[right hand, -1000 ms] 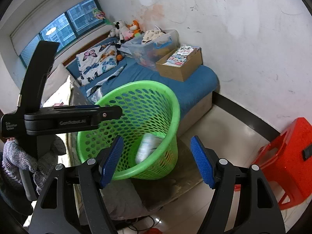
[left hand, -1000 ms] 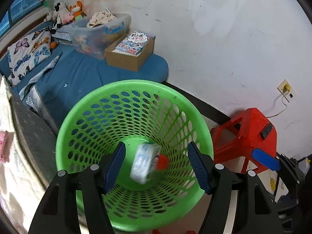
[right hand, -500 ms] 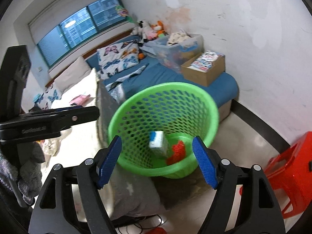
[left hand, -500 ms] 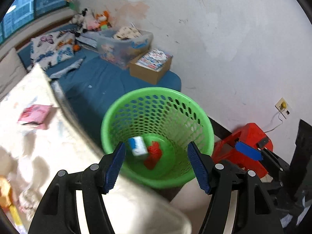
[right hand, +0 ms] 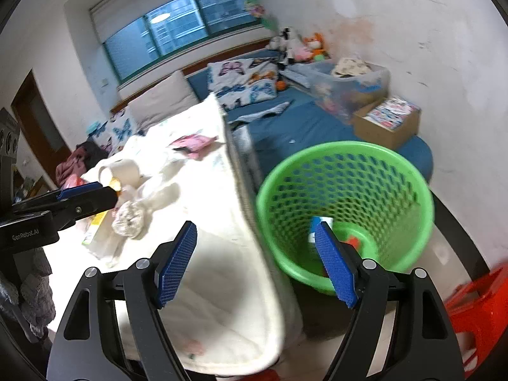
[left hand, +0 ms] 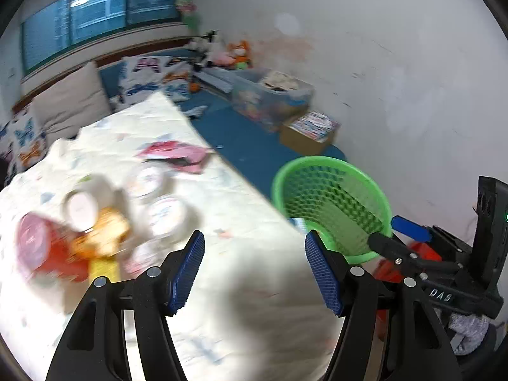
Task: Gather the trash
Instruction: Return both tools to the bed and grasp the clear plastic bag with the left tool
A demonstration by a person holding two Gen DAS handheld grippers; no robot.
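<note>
We've swung off the green basket (right hand: 344, 209) toward the bed's trash pile (left hand: 95, 222); left gripper (left hand: 254, 270) apart and empty, right gripper (right hand: 257, 263) empty, opening wider. 2 pieces binned.

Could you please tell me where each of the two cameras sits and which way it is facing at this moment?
Left wrist: sits behind the left gripper, empty, looking down over the cream blanket and its blurred litter; the right gripper shows at its right edge.
Right wrist: sits behind the right gripper, jaws opening and empty, facing the blanket edge and green basket; the left gripper shows at its left edge.
Shared: blanket, basket, pink wrapper, blue bed.
</note>
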